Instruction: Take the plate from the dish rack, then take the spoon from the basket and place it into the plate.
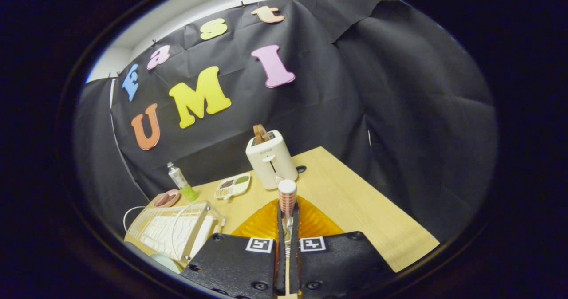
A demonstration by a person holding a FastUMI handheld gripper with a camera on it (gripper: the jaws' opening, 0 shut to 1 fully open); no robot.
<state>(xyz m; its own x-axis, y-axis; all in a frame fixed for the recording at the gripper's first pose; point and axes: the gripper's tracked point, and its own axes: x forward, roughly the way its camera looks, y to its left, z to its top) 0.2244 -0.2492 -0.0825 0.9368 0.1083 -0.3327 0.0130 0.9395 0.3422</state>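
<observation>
Gripper view: gripper (287, 221) fingers narrow, clamped on spoon (287, 199) handle — held upright over orange plate (262, 226), evidently for placing.

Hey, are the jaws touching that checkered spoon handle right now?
Touching. In the gripper view both jaws of the gripper are closed tight against the checkered spoon handle, no gap on either side, with the orange plate lying just beneath.
</observation>
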